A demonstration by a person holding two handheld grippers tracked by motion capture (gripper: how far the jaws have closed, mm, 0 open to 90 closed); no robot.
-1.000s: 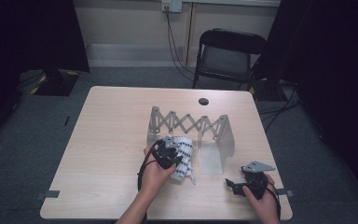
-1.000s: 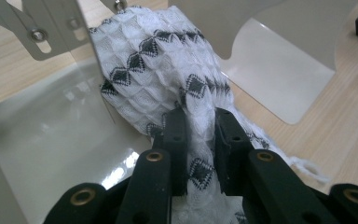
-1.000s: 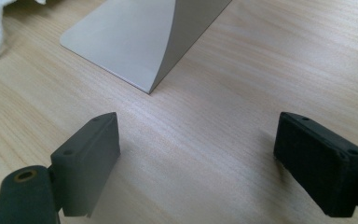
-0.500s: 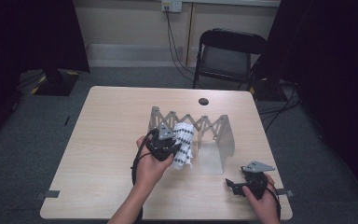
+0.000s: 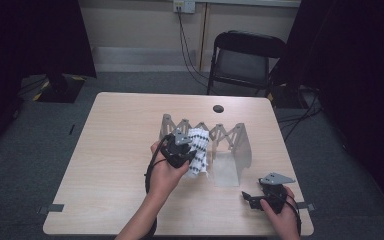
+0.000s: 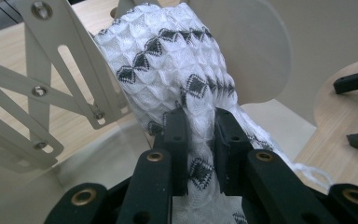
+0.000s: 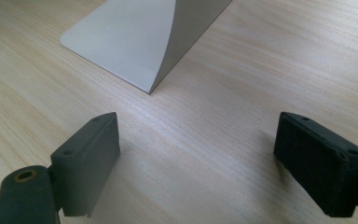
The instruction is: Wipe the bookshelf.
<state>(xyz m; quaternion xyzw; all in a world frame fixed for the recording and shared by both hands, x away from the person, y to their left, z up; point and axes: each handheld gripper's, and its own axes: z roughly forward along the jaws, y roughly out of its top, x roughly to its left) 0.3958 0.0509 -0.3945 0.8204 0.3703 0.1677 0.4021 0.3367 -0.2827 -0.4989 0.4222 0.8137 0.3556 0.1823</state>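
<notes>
**Inspector:** Starting with the left gripper (image 6: 200, 140): its jaws are nearly closed, pinching a fold of the cloth (image 6: 177, 74) between the pads. The grip sits low on the bunched part, so the rest hangs free in front.

**Assistant:** And where is the cloth?

**Inspector:** Off the table (image 5: 115, 150), held against the rack (image 5: 230, 137), about midway along its accordion bars. From the left gripper view the white fabric with dark diamond marks lies beside a slotted bar (image 6: 70, 70). My judgement: it is held there to be draped over the rack, and the narrow pinch keeps the fabric from slipping while it is carried.

**Assistant:** The right gripper?

**Inspector:** The right gripper (image 7: 198, 158) has its jaws wide apart with nothing between them. It rests low at the near right part of the table, well apart from the cloth. The rack's flat foot (image 7: 121, 42) lies ahead of it. I judge it is parked clear of the work, perhaps ready to steady the rack.

**Assistant:** Why does the rack stand as it does?

**Inspector:** Spread across the table's middle, presumably so both hands can reach it.

**Assistant:** Any brands, labels, writing?

**Inspector:** None readable. The cloth carries only its woven pattern; the rack and grippers show bare screws and holes. A small dark disc (image 5: 218, 108) near the far edge carries no visible text.
</notes>
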